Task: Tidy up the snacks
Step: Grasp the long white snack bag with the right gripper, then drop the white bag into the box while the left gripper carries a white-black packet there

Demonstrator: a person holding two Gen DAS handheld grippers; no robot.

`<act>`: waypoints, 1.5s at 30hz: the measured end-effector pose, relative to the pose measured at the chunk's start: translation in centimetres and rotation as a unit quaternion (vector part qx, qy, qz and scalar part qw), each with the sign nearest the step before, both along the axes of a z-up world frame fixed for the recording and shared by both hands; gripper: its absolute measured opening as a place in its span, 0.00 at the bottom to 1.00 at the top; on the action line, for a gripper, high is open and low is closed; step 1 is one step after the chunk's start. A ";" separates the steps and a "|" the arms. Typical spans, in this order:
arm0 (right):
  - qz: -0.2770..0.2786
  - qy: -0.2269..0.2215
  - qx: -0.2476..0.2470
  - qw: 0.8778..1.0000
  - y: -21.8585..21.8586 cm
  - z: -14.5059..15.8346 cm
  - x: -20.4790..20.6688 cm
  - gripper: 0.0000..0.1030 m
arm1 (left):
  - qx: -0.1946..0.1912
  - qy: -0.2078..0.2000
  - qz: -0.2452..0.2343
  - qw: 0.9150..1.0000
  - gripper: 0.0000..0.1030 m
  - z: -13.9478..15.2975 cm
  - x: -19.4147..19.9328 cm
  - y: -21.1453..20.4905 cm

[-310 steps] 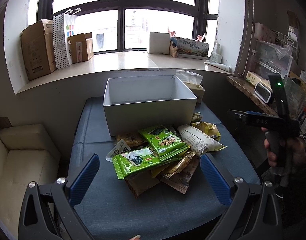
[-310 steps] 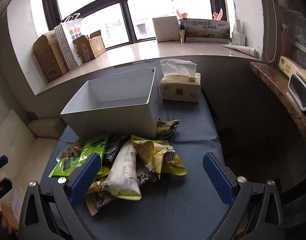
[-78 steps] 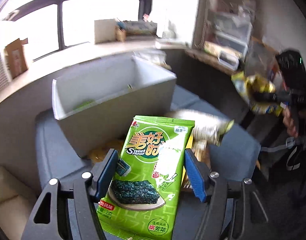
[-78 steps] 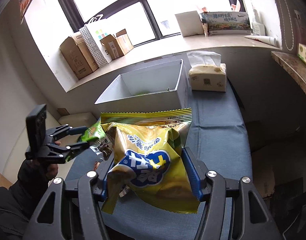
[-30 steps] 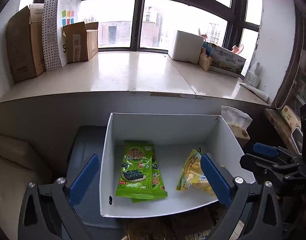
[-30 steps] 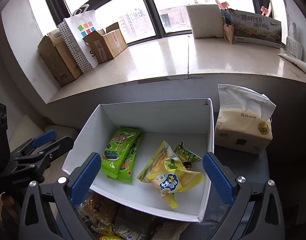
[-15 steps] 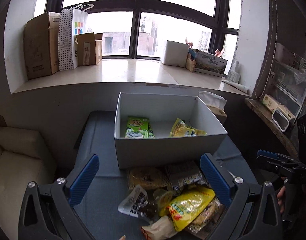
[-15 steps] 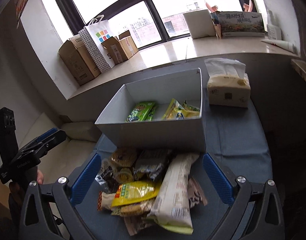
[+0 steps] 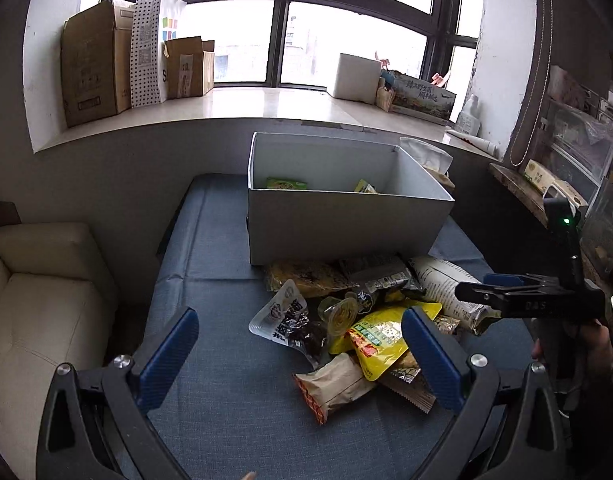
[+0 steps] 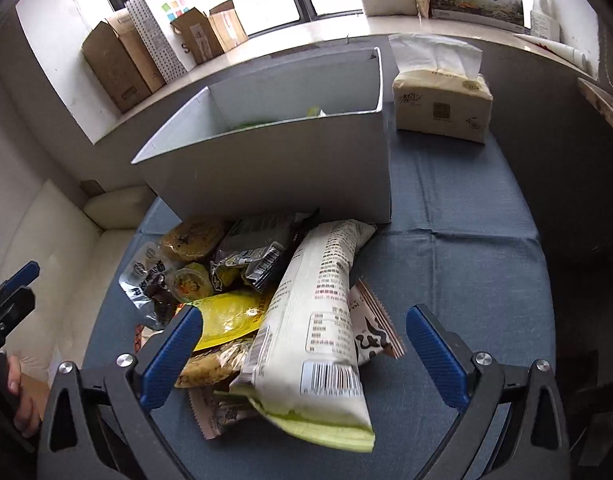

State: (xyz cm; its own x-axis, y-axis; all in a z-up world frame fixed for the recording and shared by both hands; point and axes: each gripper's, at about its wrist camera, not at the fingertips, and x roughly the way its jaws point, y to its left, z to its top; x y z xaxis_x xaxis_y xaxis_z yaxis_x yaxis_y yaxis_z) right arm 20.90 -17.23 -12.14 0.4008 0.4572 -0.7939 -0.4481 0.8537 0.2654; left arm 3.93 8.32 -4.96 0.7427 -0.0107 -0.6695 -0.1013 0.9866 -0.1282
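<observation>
A pile of snack packets [image 9: 358, 320] lies on the blue table in front of a white box [image 9: 338, 232]. The box holds a green packet [image 9: 286, 183] and a yellow one [image 9: 364, 188]. My left gripper [image 9: 302, 356] is open and empty, low over the near left side of the pile, above a silver packet [image 9: 284, 318] and a yellow packet [image 9: 380, 340]. My right gripper [image 10: 302, 356] is open and empty, its fingers either side of a long white packet [image 10: 318, 312]. The box also shows in the right wrist view [image 10: 282, 168]. The right gripper shows in the left wrist view [image 9: 506, 292].
A tissue pack [image 10: 442, 100] stands right of the box. Cardboard boxes [image 9: 94, 68] and a paper bag [image 9: 150, 48] sit on the window ledge. A cream sofa [image 9: 38, 300] is left of the table. A cluttered shelf [image 9: 558, 184] is at the right.
Both grippers have dropped lower and closer to the snack pile since half a second ago. The box contents are now mostly hidden behind its front wall.
</observation>
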 end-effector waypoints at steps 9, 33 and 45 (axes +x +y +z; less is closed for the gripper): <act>0.041 0.037 -0.094 0.994 3.2 -3.0 3.7 0.95 | -0.011 0.018 0.012 1.000 1.00 -1.7 -0.4 1.5; 0.019 -0.002 0.038 0.999 -5.1 4.2 -3.6 0.48 | -0.058 0.103 -0.013 0.993 1.00 -9.0 6.0 2.6; 0.006 -0.021 0.084 0.996 -6.7 5.8 -6.7 0.48 | -0.128 0.128 -0.038 0.983 0.82 -13.0 9.5 3.2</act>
